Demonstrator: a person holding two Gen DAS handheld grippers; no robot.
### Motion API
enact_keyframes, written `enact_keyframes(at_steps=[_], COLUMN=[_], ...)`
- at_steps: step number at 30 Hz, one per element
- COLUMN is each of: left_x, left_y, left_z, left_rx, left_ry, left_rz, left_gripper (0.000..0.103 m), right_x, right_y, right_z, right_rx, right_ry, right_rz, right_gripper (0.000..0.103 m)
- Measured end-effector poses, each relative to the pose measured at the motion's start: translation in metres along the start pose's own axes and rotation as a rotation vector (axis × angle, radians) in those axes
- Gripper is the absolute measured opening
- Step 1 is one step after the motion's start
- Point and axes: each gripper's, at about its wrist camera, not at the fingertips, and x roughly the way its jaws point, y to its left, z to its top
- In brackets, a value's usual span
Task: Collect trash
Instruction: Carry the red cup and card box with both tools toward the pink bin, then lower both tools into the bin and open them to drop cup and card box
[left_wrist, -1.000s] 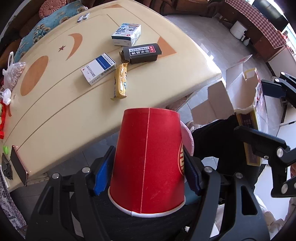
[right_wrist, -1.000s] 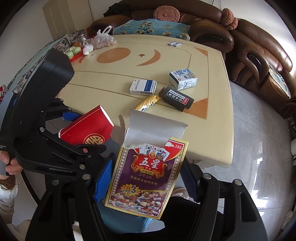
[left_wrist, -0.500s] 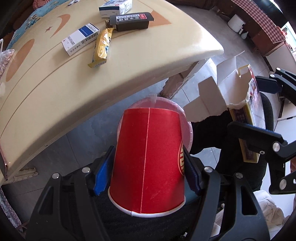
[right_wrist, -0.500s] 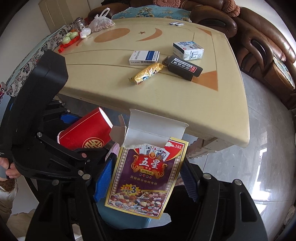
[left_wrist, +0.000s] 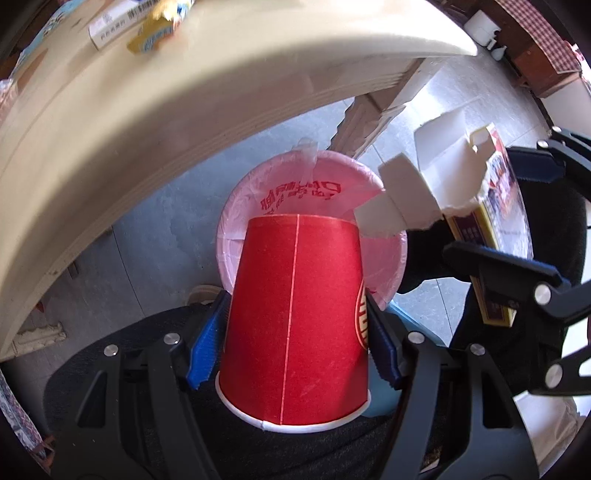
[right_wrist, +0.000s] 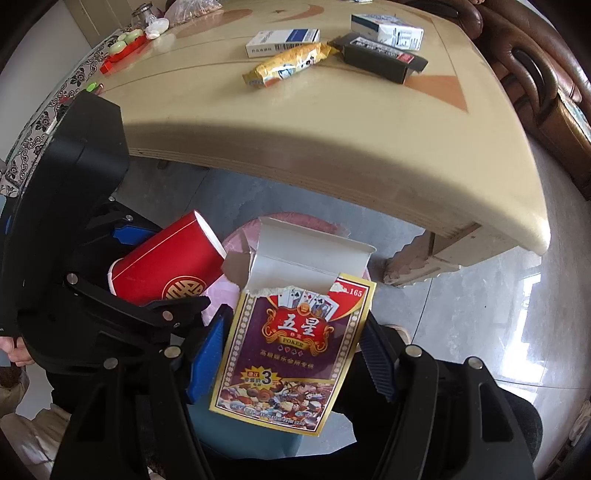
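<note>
My left gripper (left_wrist: 295, 347) is shut on an upside-down red paper cup (left_wrist: 295, 314), blue pads pressing both its sides. The cup hangs over a bin lined with a pink bag (left_wrist: 314, 184) on the floor below the table edge. My right gripper (right_wrist: 291, 354) is shut on a torn-open poker card box (right_wrist: 291, 343), purple and gold with its white flap up. That box (left_wrist: 476, 177) shows at the right of the left wrist view, beside the bin. The cup (right_wrist: 166, 266) and the pink bin (right_wrist: 236, 240) sit left of the box in the right wrist view.
The cream table (right_wrist: 332, 129) overhangs the bin and carries a yellow snack wrapper (right_wrist: 291, 62), a white-blue box (right_wrist: 282, 42), a black box (right_wrist: 380, 61) and another white box (right_wrist: 388, 29). A carved table leg (right_wrist: 417, 258) stands right of the bin. Brown sofa (right_wrist: 546, 74) at right.
Both grippers have sunk from above the tabletop to below its edge, carrying the cup and the card box. The pink-lined bin has come into view under them.
</note>
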Motion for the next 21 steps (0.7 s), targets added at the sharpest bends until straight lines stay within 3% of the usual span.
enact_keyframes(at_steps=[12, 21], left_x=[0.064, 0.116], left_y=[0.007, 0.016], left_z=[0.009, 0.013], left_rx=[-0.081, -0.151], left_ry=[0.067, 0.172], left_rz=[-0.013, -0.054], left_gripper=[0.068, 0.068], right_x=[0.060, 0.102], right_y=[-0.015, -0.029], right_z=[-0.010, -0.020], right_rx=[0.040, 0.081], right_ry=[0.057, 0.117], right_rz=[-0.018, -0.025], right_gripper=[0.066, 0.066])
